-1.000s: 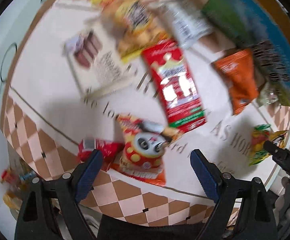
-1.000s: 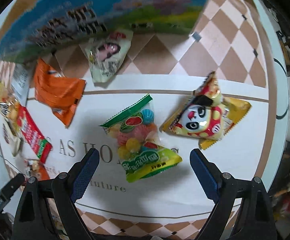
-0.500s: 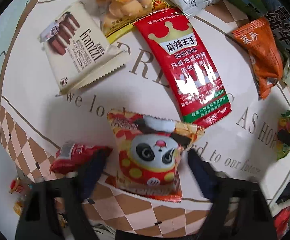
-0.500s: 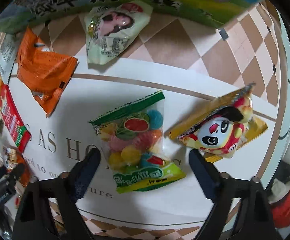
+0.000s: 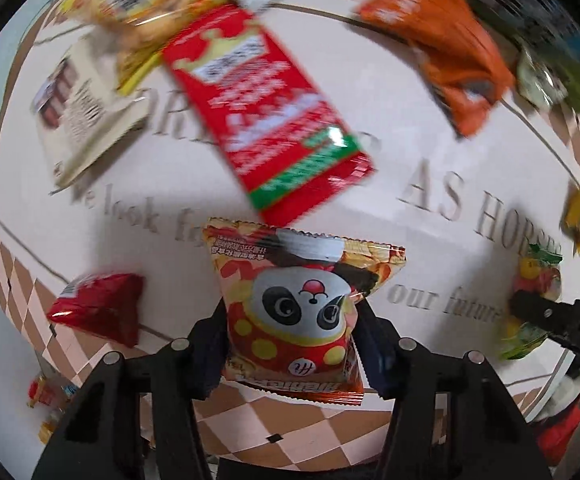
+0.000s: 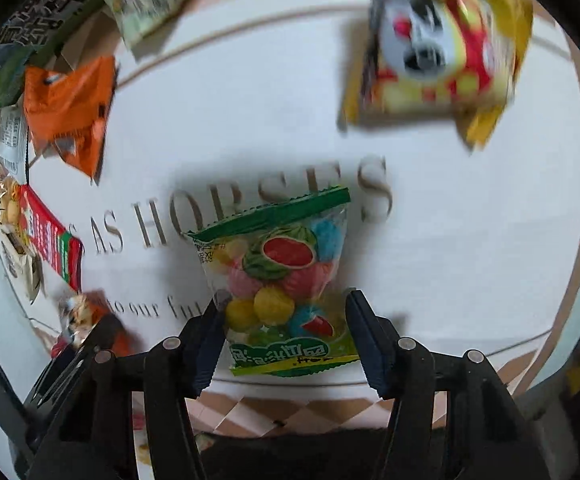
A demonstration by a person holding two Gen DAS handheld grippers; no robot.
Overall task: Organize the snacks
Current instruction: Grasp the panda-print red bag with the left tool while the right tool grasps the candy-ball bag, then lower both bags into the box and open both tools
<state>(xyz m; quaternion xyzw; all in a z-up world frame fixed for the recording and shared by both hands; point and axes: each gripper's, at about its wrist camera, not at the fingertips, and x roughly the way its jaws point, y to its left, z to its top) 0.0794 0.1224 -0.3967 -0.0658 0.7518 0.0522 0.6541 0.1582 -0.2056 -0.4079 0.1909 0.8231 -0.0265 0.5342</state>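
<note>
My left gripper [image 5: 290, 340] is shut on a red panda snack bag [image 5: 294, 304] and holds it just above the table near its front edge. My right gripper [image 6: 286, 332] is shut on a clear bag of coloured fruit candy [image 6: 282, 280] with a green top seal. That candy bag and the right gripper's finger also show at the right edge of the left wrist view [image 5: 530, 304]. A second panda bag [image 6: 438, 44], yellow, lies beyond the right gripper.
On the printed tablecloth [image 5: 430, 152] lie a long red packet [image 5: 266, 112], an orange packet [image 5: 450, 56], a white biscuit pack [image 5: 78, 116], a yellow cracker bag [image 5: 142, 4] and a small red pack [image 5: 98, 308]. A blue-green carton [image 6: 38, 20] stands at the back.
Both grippers have moved down onto their bags and closed on them, the left on the red panda bag, the right on the fruit candy bag. The views are now blurred by motion.
</note>
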